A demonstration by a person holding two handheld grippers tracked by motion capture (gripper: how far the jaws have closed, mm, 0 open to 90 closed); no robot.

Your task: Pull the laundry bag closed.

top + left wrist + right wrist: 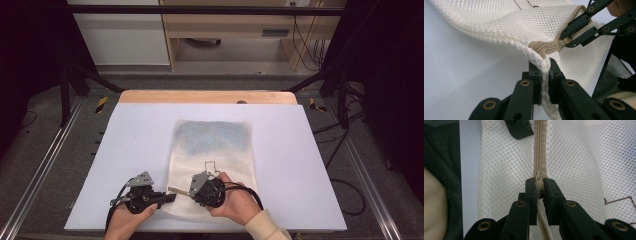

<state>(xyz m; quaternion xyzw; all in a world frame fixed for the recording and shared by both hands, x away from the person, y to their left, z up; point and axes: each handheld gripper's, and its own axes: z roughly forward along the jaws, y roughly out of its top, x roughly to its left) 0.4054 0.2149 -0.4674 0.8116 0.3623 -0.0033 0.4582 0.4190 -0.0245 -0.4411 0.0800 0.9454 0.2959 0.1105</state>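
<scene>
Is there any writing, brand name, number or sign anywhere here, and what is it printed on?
No readable text anywhere.
The mesh bag bears a thin dark stitched outline, a drawing rather than letters.
The yellow-and-black striped markers on the floor carry no words.
The grey panel on the far cabinet is too small to read.

a table (150,130) is covered by a pale lavender-white sheet, with a strip of bare wood left showing along its far edge. a cream mesh bag (212,150) is laid flat on the sheet near the middle, its near end toward the person's edge.
</scene>
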